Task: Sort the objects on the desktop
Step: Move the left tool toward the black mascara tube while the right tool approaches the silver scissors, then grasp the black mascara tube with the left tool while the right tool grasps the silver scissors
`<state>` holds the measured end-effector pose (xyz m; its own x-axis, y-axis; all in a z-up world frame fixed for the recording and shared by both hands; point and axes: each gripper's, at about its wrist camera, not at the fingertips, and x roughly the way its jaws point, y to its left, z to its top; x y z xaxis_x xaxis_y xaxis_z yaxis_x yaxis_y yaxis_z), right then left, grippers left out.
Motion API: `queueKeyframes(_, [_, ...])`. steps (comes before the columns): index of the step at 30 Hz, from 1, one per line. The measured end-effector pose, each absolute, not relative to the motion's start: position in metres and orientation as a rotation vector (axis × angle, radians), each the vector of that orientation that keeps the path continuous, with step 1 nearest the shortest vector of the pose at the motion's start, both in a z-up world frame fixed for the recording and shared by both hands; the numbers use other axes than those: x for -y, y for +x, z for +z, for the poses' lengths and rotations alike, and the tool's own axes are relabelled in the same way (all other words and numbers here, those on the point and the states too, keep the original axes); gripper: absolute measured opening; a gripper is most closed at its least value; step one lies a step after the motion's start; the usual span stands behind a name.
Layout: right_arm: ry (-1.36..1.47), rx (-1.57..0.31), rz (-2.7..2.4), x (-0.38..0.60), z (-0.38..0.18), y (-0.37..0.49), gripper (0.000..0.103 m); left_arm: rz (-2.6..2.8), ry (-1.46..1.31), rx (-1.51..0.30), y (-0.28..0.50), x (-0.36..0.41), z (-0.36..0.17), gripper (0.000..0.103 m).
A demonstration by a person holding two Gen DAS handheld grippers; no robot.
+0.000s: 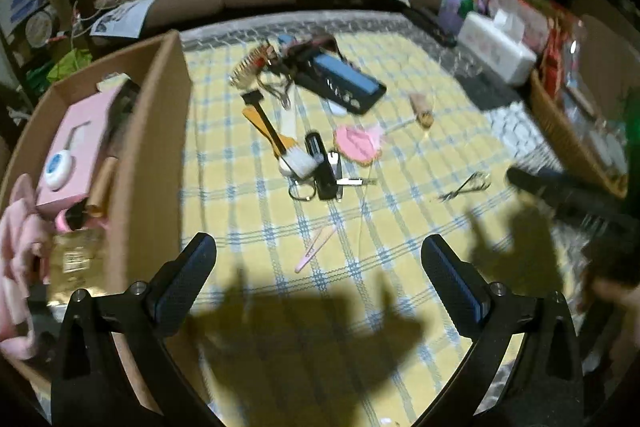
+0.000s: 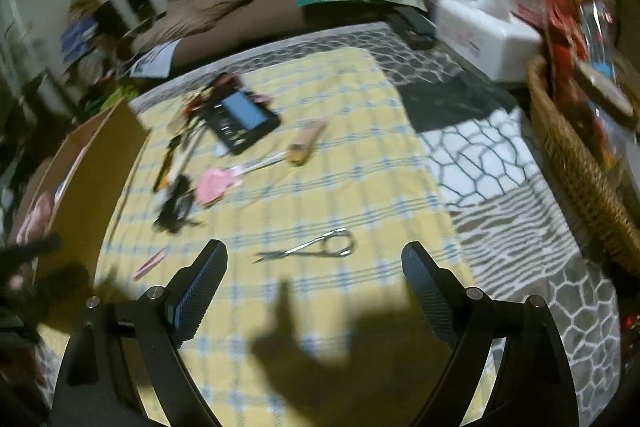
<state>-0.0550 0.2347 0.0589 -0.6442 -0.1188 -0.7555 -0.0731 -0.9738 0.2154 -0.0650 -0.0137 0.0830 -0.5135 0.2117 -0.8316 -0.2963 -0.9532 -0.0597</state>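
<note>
On the table, a yellow checked cloth (image 1: 360,227) carries the loose things to be sorted, and both grippers hang above its near edge with nothing between their jaws. From the left wrist view, the left gripper (image 1: 320,255) has its jaws wide apart over bare cloth, a pink nail file (image 1: 314,249) lying just ahead of them. Farther on sits a cluster: a white-bristled brush (image 1: 296,163), a black case (image 1: 320,167) touching it, a pink round piece (image 1: 356,143) beside that, and a dark tray with a blue block (image 1: 344,79) at the far end. A cardboard box (image 1: 156,147) stands at the left edge of the cloth, holding a pink carton (image 1: 80,147) and other items. From the right wrist view, the right gripper (image 2: 314,263) also has its jaws spread wide, with small silver scissors (image 2: 316,247) lying flat on the cloth just beyond the fingertips, untouched. A wicker basket (image 2: 580,167) stands at the right.
</note>
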Motion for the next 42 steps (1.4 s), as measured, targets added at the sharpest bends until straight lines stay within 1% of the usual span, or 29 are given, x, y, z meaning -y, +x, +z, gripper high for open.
queueKeyframes(2, [1.313, 0.393, -2.802, -0.245, 0.052, -0.058, 0.091, 2.492, -1.362, -0.16, -0.067, 0.009, 0.066, 0.103])
queueKeyframes(6, [1.322, 0.322, -2.812, -0.247, 0.041, -0.062, 0.091, 2.477, -1.361, -0.186, -0.066, 0.006, 0.045, 0.103])
queueKeyframes(11, [1.308, 0.274, -2.766, -0.235, 0.027, -0.067, 0.091, 2.467, -1.305, -0.174, -0.058, 0.008, 0.041, 0.103])
queueKeyframes(15, [1.304, 0.165, -2.763, -0.218, 0.018, -0.074, 0.091, 2.43, -1.314, -0.109, -0.057, 0.01, 0.044, 0.103])
queueKeyframes(18, [1.337, 0.092, -2.753, -0.206, 0.006, -0.083, 0.092, 2.417, -1.315, -0.095, -0.055, 0.01, 0.044, 0.103])
queueKeyframes(21, [1.359, -0.041, -2.751, -0.193, 0.0, -0.088, 0.096, 2.397, -1.336, -0.076, -0.056, 0.012, 0.039, 0.103])
queueKeyframes(23, [1.367, -0.077, -2.745, -0.19, -0.002, -0.089, 0.098, 2.398, -1.358, -0.065, -0.059, 0.013, 0.034, 0.103])
queueKeyframes(28, [1.392, -0.049, -2.748, -0.191, -0.005, -0.094, 0.1, 2.405, -1.396, -0.003, -0.062, 0.022, 0.029, 0.103])
queueKeyframes(29, [1.393, -0.048, -2.749, -0.191, -0.004, -0.094, 0.098, 2.409, -1.394, -0.005, -0.062, 0.022, 0.029, 0.103])
queueKeyframes(31, [1.388, -0.035, -2.759, -0.192, -0.001, -0.095, 0.087, 2.411, -1.388, -0.007, -0.061, 0.022, 0.031, 0.103])
queueKeyframes(37, [1.393, 0.087, -2.734, -0.203, 0.006, -0.091, 0.086, 2.397, -1.371, 0.008, -0.061, 0.021, 0.036, 0.103])
queueKeyframes(42, [1.348, 0.107, -2.765, -0.212, 0.028, -0.08, 0.086, 2.398, -1.395, 0.03, -0.071, 0.02, 0.039, 0.103])
